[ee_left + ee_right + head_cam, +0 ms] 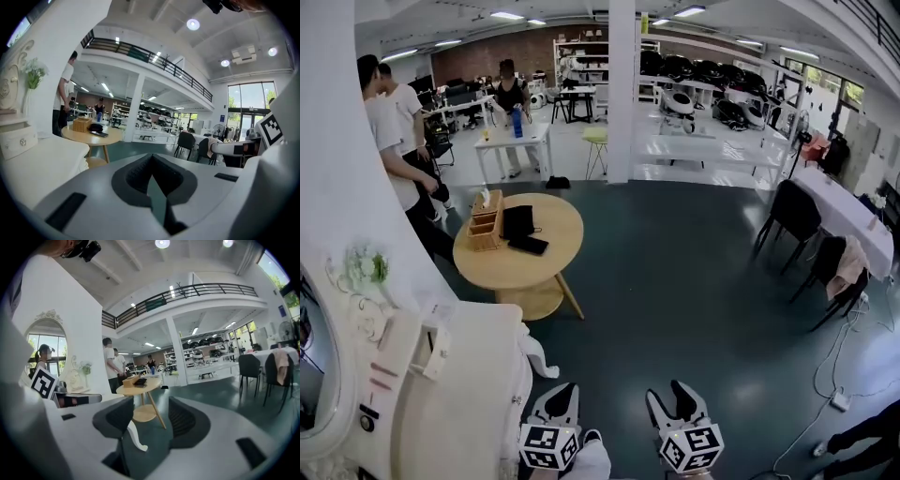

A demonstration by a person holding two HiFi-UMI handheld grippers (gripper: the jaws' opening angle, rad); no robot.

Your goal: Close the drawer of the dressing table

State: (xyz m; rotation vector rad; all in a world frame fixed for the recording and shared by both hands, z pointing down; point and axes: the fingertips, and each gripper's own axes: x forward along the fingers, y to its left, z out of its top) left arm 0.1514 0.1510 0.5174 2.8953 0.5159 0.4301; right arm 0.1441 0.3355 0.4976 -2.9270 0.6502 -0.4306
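The white dressing table [464, 375] fills the lower left of the head view, with its oval mirror [314, 375] at the edge and a small knobbed top drawer [18, 140] in the left gripper view. I cannot see its main drawer front. My left gripper [565, 390] hangs just right of the table's front edge, its jaws [151, 161] shut with nothing between them. My right gripper [667, 392] is farther right over the dark floor, and its jaws [152, 416] stand open and empty. Through their gap shows a curved white table leg [136, 439].
A round wooden table [553, 267] with a wooden box and black items stands ahead. Two people [389, 141] stand at the left by the white wall. A white pillar [622, 94] rises beyond. Black chairs [794, 214] and a long table are at the right.
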